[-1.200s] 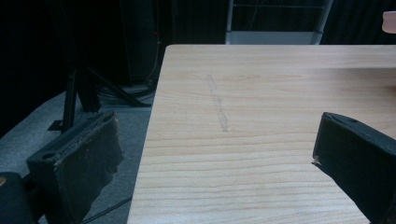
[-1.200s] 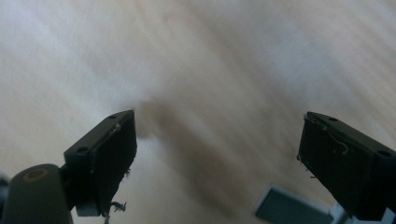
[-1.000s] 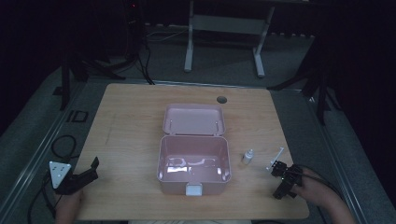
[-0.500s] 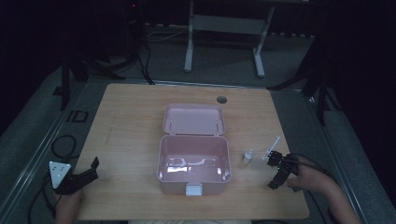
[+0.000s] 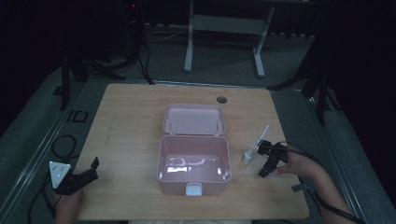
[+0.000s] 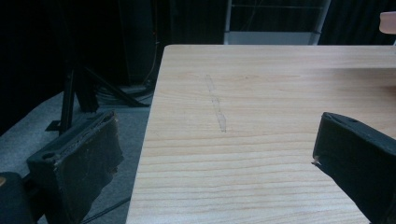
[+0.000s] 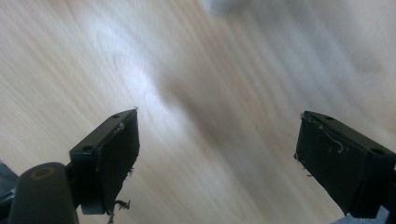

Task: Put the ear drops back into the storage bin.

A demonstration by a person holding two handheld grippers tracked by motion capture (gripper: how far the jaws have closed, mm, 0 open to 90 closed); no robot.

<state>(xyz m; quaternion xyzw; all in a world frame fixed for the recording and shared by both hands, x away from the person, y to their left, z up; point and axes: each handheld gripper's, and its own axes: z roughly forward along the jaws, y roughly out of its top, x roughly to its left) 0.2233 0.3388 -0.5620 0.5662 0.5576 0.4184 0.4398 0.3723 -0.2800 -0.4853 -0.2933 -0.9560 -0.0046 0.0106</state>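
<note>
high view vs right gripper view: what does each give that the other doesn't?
High view alone: the open pink plastic box with its lid laid back, the small white bottle and thin white stick to the right of the box, the left gripper open near the table's front left corner, and the right gripper close beside the bottle.

Right gripper view alone: its two black jaws set wide apart with nothing between them, over blurred wood grain.

Both: the light wooden table, and the right gripper.

In the right gripper view, a blurred pale object [image 7: 224, 5] is cut off by the top edge; a pink corner [image 6: 387, 21] leaves the left gripper view's right edge.
</note>
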